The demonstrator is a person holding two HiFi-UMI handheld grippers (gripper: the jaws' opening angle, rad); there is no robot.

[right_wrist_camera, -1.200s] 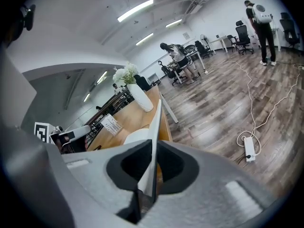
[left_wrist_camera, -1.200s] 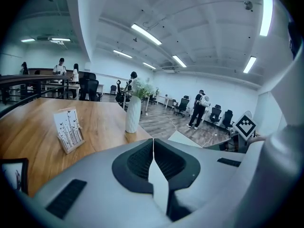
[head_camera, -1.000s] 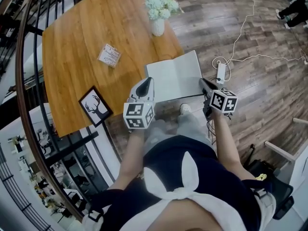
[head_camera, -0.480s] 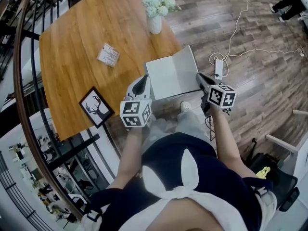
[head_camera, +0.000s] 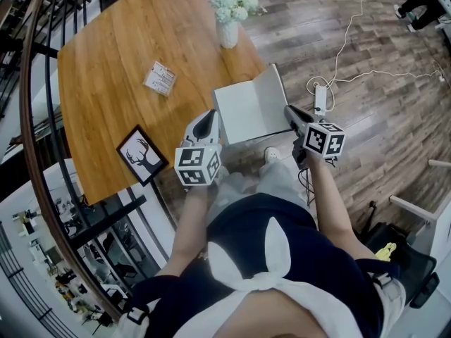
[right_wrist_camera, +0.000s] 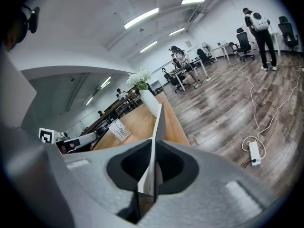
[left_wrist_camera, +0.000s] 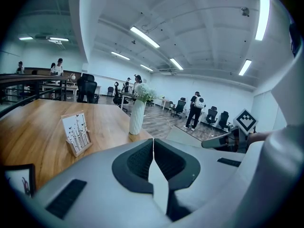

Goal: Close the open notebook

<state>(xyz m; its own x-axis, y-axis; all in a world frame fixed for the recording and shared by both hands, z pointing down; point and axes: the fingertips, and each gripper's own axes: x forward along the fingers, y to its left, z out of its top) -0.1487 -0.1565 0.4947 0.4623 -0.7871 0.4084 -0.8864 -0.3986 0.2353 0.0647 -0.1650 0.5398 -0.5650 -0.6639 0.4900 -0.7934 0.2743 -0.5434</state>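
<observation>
The open notebook lies with white pages up at the wooden table's near right corner. Its right half is tilted up off the table. My right gripper is shut on that half's outer edge. In the right gripper view the leaf stands edge-on between the closed jaws of the right gripper. My left gripper rests at the notebook's left edge. In the left gripper view the left gripper is shut on a thin white sheet of the notebook.
A white vase of pale flowers stands just beyond the notebook. A small card stand and a framed deer picture sit further left. A power strip with cable lies on the floor at right. A curved railing borders the left.
My right gripper has risen a little and swung the notebook's right half up and leftward, so it looks narrower and steeper. The left gripper has stayed put.
</observation>
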